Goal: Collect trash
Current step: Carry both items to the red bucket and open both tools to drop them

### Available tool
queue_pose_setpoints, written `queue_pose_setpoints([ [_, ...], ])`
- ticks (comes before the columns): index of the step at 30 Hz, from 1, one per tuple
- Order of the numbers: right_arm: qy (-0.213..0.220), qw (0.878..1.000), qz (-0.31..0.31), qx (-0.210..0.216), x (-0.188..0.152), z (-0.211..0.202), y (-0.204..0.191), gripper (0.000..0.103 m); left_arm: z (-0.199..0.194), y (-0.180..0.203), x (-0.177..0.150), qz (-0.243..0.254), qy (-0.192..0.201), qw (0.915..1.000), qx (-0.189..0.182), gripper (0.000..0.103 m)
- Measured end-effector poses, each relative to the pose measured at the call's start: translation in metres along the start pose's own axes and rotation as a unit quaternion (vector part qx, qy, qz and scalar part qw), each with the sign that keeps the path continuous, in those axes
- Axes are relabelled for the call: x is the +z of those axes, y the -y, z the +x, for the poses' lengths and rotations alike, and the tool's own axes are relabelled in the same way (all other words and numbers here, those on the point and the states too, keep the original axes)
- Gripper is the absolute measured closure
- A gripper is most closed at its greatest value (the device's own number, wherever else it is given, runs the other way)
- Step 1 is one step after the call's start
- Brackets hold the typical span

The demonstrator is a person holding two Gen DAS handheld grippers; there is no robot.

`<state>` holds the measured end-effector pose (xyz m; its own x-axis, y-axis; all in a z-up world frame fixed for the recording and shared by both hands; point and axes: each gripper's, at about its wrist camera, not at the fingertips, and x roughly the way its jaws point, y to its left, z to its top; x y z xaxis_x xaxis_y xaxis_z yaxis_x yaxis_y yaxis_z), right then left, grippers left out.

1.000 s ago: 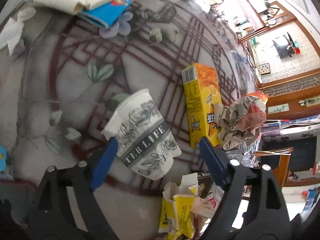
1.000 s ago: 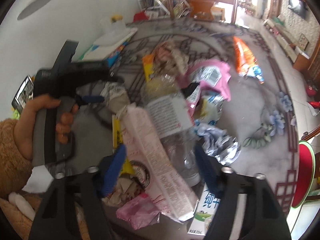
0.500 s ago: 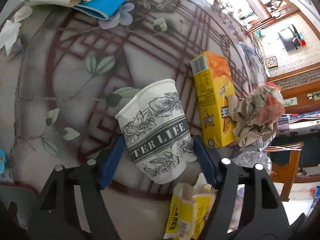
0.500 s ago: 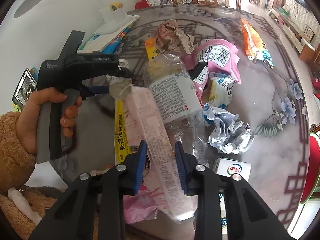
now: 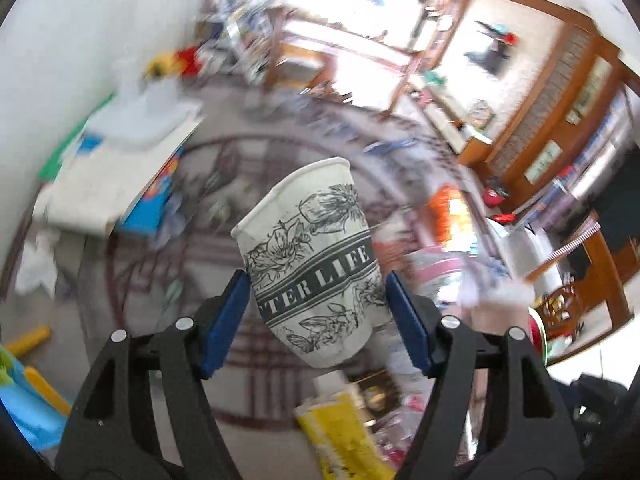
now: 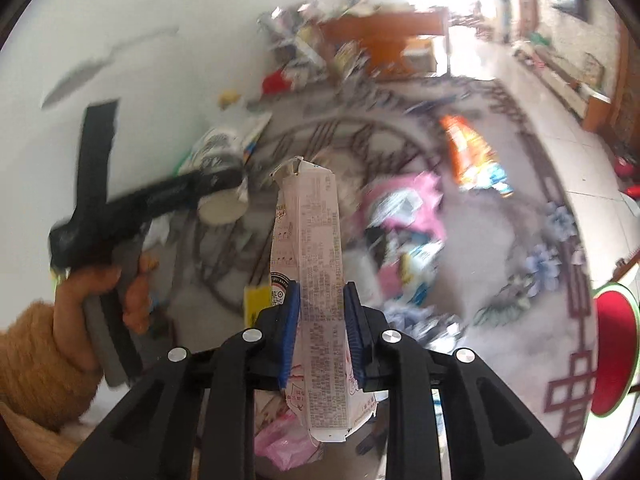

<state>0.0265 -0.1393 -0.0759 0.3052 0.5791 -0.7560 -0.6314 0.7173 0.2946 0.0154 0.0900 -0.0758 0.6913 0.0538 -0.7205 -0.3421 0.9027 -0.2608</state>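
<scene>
My left gripper (image 5: 316, 308) is shut on a white paper cup (image 5: 316, 264) printed with black flowers and lettering, and holds it lifted above the table. The same cup (image 6: 220, 184) shows in the right wrist view, in the hand-held left gripper (image 6: 224, 188). My right gripper (image 6: 320, 324) is shut on a flattened pale pink carton (image 6: 316, 280) and holds it upright above the table. Other trash lies on the patterned table: a pink wrapper (image 6: 404, 208), an orange snack bag (image 6: 468, 148) and a yellow packet (image 5: 344, 436).
A stack of papers and a blue book (image 5: 116, 184) sits at the table's left side by the white wall. A red and green round stool (image 6: 616, 344) stands to the right. Wooden furniture (image 5: 552, 92) lies beyond. Both views are motion-blurred.
My left gripper closed on the paper cup and lifted it off the table. My right gripper closed on the pink carton and raised it upright, leaving the clear bottle behind.
</scene>
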Motion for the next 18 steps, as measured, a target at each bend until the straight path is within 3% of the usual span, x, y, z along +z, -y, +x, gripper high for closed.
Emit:
queue_pose_setpoints([
  [7,0.074,0.989,0.110,-0.070,0.005,-0.045,0.075,0.082,0.001,0.081,0.004,0.066,0.004,0.9949,-0.077,0.035],
  [18,0.087,0.946,0.258,-0.175,-0.056,-0.108,0.214,0.081,0.050,0.218,-0.026,0.146,-0.060,0.9734,-0.166,0.035],
])
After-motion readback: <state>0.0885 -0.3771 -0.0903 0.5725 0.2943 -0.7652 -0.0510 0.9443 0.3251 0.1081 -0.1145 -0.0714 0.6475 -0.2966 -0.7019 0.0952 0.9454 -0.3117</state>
